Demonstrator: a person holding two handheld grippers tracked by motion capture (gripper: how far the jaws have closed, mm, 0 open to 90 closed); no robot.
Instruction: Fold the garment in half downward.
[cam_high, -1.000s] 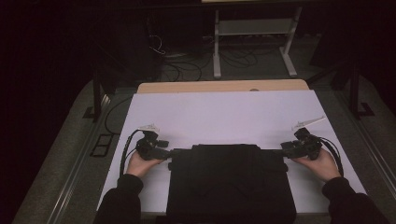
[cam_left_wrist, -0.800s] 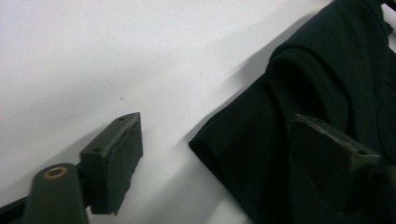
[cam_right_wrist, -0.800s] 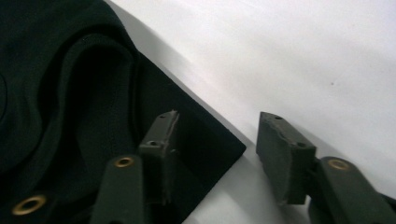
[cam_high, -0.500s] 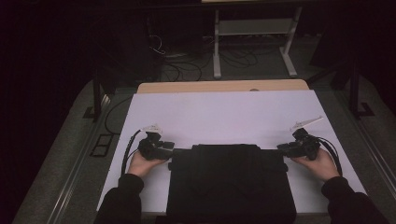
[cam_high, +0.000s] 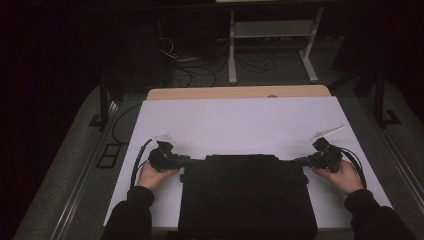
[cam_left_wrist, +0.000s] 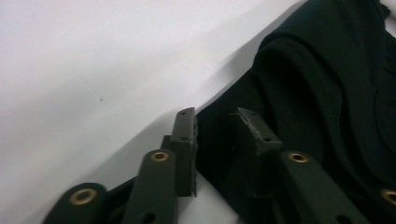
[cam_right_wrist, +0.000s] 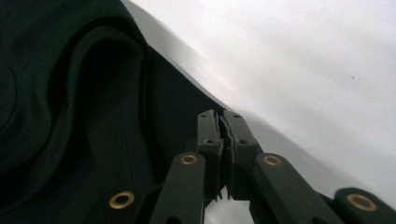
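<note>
A black folded garment (cam_high: 245, 195) lies flat on the near half of the white table (cam_high: 240, 120). My left gripper (cam_high: 192, 160) lies level at the garment's far left corner. In the left gripper view its jaws (cam_left_wrist: 217, 114) stand apart, with the garment's edge (cam_left_wrist: 327, 93) running between them; they have just been closing. My right gripper (cam_high: 300, 161) lies at the far right corner. In the right gripper view its jaws (cam_right_wrist: 219, 114) have closed almost together, right on the thin hem of the garment (cam_right_wrist: 70, 116).
The far half of the white table top is bare, with a wooden strip (cam_high: 240, 93) along its far edge. A metal stand (cam_high: 270, 45) and cables lie on the dark floor beyond. Each gripper trails a black cable beside its hand.
Both grippers' jaws have narrowed at the garment's far corners. The hands and the garment have stayed where they were.
</note>
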